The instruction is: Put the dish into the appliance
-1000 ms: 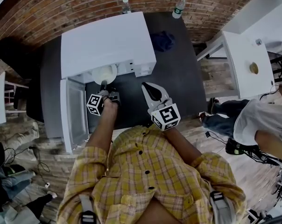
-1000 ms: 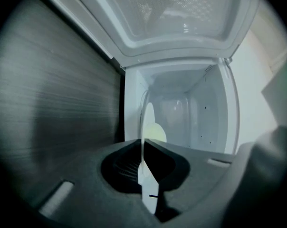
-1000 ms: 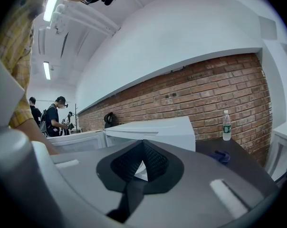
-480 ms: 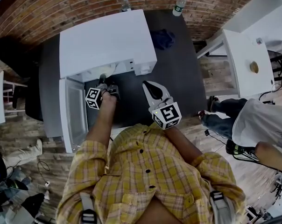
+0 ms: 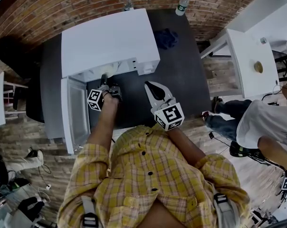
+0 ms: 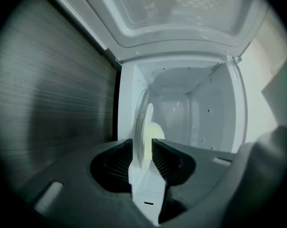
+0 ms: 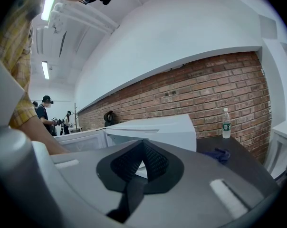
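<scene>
The dish (image 6: 150,137) looks like a light, stiff, glazed plate. It is probably breakable and slick, so its thin rim is the natural place to pinch it, squarely and kept level. It sits just inside the mouth of the white appliance (image 5: 110,37), which stands toward the desk's (image 5: 181,75) back left corner with its door (image 5: 74,113) swung open. The left gripper (image 6: 142,148) has just been opening its jaws; they are now released, with the dish's rim between them. The right gripper (image 5: 149,85) hovers over the desk's front edge, clenched on nothing. A second ago the dish showed pale in front of the opening; now the head view shows almost none of it, and the left gripper sits closer in.
</scene>
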### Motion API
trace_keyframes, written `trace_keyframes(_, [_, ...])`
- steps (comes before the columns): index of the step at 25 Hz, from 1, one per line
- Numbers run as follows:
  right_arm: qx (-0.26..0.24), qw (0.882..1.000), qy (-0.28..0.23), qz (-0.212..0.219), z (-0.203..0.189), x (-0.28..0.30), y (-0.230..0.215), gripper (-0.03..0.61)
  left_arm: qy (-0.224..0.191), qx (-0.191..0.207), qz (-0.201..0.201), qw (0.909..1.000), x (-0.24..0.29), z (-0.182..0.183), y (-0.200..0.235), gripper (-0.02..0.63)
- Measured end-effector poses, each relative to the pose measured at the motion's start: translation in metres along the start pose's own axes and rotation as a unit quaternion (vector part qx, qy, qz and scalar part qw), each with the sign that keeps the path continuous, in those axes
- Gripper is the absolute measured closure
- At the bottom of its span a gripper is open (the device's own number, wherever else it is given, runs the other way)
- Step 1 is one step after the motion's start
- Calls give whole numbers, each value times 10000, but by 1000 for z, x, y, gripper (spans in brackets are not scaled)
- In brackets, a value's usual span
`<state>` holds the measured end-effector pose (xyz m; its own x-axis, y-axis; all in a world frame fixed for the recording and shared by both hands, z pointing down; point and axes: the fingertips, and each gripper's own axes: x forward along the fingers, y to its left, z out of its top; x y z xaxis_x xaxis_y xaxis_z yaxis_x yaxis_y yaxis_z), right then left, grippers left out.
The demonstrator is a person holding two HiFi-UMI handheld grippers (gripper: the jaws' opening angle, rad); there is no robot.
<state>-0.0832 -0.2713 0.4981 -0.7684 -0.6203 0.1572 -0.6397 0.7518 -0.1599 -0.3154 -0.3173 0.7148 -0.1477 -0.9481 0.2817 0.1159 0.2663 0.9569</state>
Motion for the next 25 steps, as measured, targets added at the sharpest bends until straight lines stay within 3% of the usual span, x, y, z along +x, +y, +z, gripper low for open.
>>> trace_keyframes(14, [-28, 10000, -53, -9, 1, -11, 9, 583, 302, 111, -126, 9994, -31, -14, -11, 494])
trace_keyframes(21, [-15, 10000, -86, -41, 2, -18, 11, 583, 691, 527, -543, 9947, -61, -33, -45, 606])
trace_keyframes(25, [-10, 9999, -71, -95, 1, -21, 9, 583, 932, 772, -830, 9892, -80, -49, -66, 614])
